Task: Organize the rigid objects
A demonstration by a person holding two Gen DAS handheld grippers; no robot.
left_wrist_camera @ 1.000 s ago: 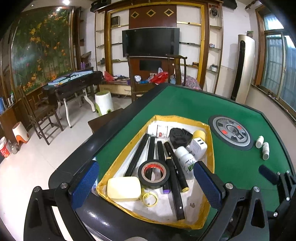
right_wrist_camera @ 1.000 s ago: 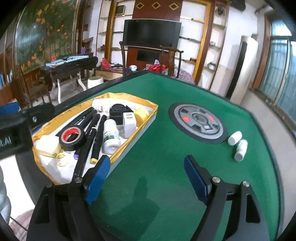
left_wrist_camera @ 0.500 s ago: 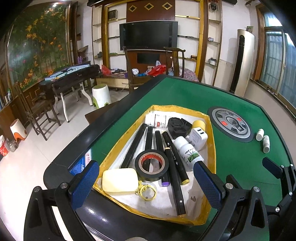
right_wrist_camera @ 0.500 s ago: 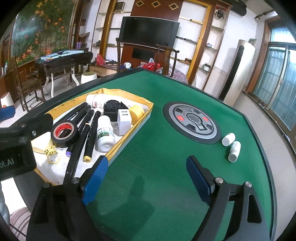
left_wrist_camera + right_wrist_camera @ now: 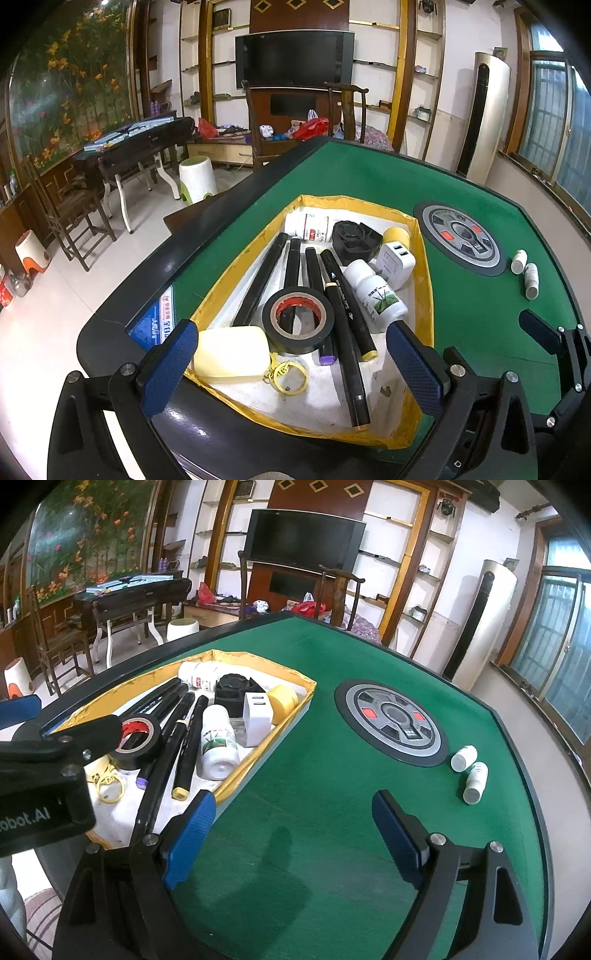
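A yellow-rimmed tray sits on the green table. It holds several black markers, a black tape roll, a white bottle, a white charger, a yellow soap bar and a black cap. My left gripper hovers open over the tray's near end with nothing between its fingers. My right gripper stands open above bare green felt, right of the tray. Two small white bottles lie on the felt farther right.
A round grey control panel is set into the table's middle. The table has a black raised edge. Beyond it stand chairs, a white stool, a dark side table and a TV cabinet.
Both views have tipped slightly, so the tray and table sit a little lower and farther in frame. The right jaws have spread a little wider. No object has moved.
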